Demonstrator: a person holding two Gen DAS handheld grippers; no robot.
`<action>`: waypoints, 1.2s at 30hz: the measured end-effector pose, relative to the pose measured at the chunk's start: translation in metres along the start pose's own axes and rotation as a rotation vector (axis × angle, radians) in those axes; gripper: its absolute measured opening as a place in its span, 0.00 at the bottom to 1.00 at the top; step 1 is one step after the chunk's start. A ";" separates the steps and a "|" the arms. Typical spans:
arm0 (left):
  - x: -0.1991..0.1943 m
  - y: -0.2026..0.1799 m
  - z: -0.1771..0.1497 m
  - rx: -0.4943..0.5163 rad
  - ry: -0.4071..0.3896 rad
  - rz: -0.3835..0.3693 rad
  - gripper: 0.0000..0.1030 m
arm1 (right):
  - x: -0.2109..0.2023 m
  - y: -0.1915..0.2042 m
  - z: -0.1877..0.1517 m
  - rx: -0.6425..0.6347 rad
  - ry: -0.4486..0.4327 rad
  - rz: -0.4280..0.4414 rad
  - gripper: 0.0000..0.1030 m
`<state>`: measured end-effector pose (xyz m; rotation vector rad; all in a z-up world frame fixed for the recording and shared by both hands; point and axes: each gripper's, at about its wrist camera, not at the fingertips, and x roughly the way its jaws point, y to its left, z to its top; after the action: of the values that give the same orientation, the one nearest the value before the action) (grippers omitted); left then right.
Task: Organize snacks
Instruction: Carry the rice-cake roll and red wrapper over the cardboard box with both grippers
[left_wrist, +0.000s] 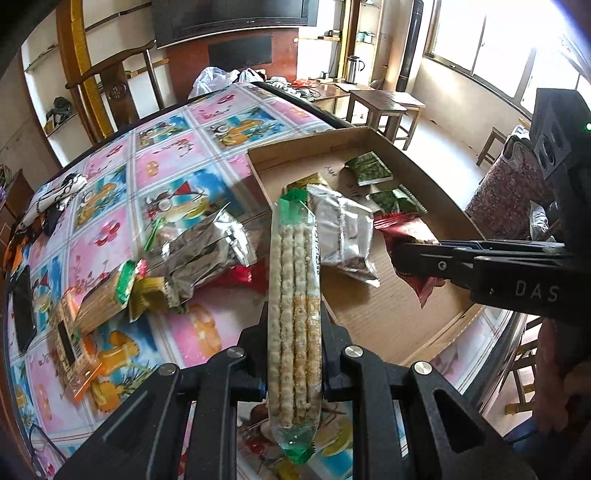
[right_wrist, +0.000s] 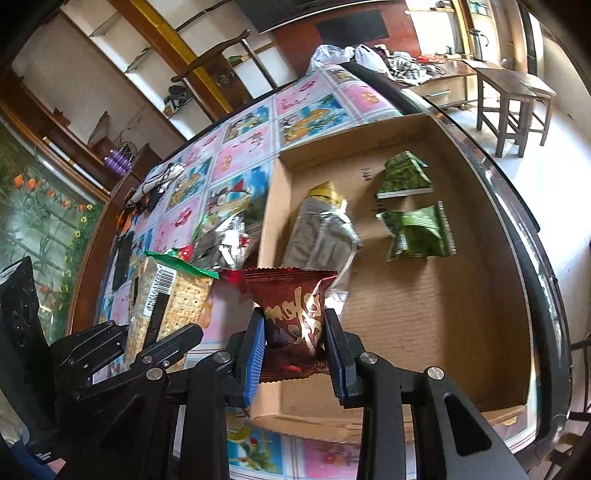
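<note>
My left gripper (left_wrist: 293, 339) is shut on a long clear cracker pack with green ends (left_wrist: 294, 295), held above the table by the cardboard box's near-left corner. My right gripper (right_wrist: 295, 328) is shut on a dark red snack packet (right_wrist: 295, 314) over the shallow cardboard box (right_wrist: 424, 295); it also shows in the left wrist view (left_wrist: 402, 236). In the box lie a silver packet (right_wrist: 321, 229) and two green packets (right_wrist: 404, 175) (right_wrist: 419, 232). On the tablecloth lie a silver packet (left_wrist: 207, 251), a cracker pack (left_wrist: 96, 299) and a small red packet (left_wrist: 247, 275).
The table has a colourful checked cloth (left_wrist: 166, 166) and a dark rim. A black phone (left_wrist: 24, 306) lies at its left edge. Plastic bags (left_wrist: 221, 75) sit at the far end. A wooden chair (left_wrist: 110, 81) and stools (left_wrist: 388, 107) stand around it.
</note>
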<state>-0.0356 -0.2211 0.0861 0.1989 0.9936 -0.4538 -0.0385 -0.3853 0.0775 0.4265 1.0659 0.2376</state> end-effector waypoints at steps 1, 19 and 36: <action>0.000 -0.002 0.002 0.003 -0.004 -0.007 0.18 | -0.001 -0.004 0.001 0.009 -0.002 -0.004 0.32; 0.039 -0.061 0.019 0.098 0.032 -0.151 0.18 | -0.005 -0.065 0.001 0.134 0.023 -0.112 0.32; 0.080 -0.086 0.021 0.118 0.104 -0.182 0.18 | 0.011 -0.089 0.008 0.142 0.087 -0.121 0.32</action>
<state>-0.0218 -0.3275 0.0338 0.2409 1.0925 -0.6748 -0.0283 -0.4628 0.0322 0.4806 1.1942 0.0733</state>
